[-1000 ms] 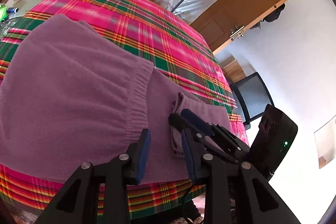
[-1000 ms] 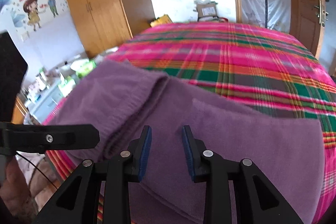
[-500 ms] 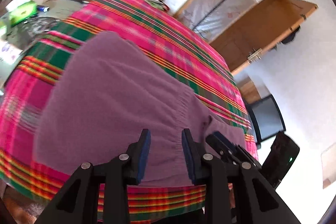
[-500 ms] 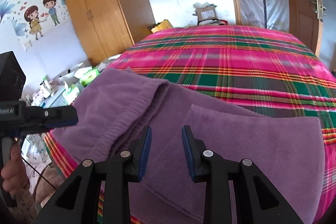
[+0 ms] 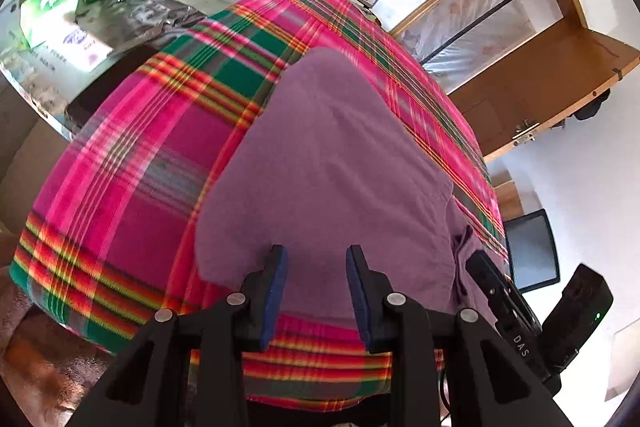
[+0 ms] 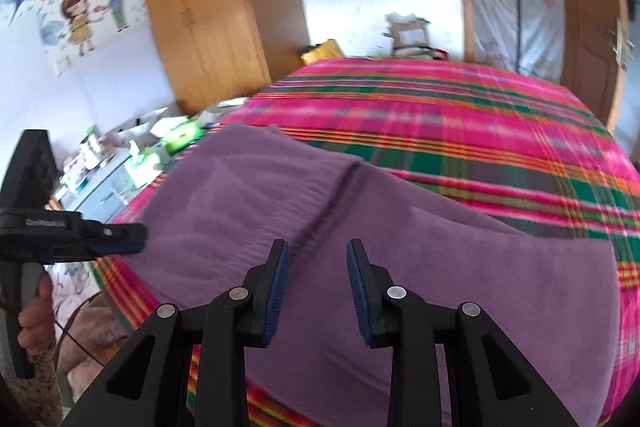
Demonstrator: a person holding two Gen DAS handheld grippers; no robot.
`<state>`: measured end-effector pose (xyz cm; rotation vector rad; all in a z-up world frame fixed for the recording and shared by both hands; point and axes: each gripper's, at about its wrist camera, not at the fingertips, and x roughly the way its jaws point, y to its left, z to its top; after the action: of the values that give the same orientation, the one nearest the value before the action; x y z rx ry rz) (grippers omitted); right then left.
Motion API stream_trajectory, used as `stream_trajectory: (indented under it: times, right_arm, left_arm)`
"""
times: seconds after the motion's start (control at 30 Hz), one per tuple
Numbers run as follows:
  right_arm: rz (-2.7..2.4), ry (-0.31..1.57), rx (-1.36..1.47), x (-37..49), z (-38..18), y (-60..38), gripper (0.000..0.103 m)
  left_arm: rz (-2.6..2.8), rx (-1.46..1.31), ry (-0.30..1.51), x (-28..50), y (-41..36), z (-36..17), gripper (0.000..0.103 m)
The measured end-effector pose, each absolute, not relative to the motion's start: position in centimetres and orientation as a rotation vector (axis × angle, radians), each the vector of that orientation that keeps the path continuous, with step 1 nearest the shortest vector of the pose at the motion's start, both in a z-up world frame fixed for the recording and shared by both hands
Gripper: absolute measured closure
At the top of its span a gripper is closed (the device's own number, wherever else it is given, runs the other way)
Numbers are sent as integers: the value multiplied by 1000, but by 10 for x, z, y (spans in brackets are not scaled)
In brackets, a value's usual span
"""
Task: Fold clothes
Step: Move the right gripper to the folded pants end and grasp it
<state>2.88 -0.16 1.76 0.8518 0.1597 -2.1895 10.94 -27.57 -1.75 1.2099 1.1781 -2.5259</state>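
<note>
Since the purple fleece garment (image 5: pixel 332 163) lies soft and limp on the plaid bed (image 5: pixel 132 167), we would pinch its near hem, both grippers' (image 5: pixel 316 291) (image 6: pixel 318 291) jaws apart, empty.

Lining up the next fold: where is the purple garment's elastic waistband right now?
In the right wrist view, the waistband runs diagonally across the purple garment, just ahead of the open right tool, on the plaid bedspread.

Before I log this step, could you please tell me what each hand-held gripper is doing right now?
Left hand-held gripper: open, holding nothing, above the purple garment.
Right hand-held gripper: open, holding nothing, above the same garment.
</note>
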Motion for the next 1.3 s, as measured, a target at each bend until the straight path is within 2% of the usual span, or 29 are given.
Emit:
stream_trajectory:
  times: [0.37,0.57,0.97,1.1,1.17,1.3]
  right_arm:
    - [-2138,281,831,52,10,-47,70]
    - [-2295,329,700,65,24,-46,71]
    - [-2008,485,599,108,7,-109,71]
    - [-1891,541,577,124,-3,-136,67]
    - [-1832,568,566,133,-8,-150,60]
    - [-1814,615,554,138,-14,-173,60]
  left_arm:
    - [-2581,1218,1242,136,-286,-27,72]
    - [-2575,1243,1270,149,-292,-33,73]
    - [-2472,1009,1441,177,-341,-28,72]
    - [-2449,1016,1454,167,-343,-31,71]
    - [-2459,1049,1444,168,-341,-34,71]
    - [-2456,1074,1448,164,-343,-37,71]
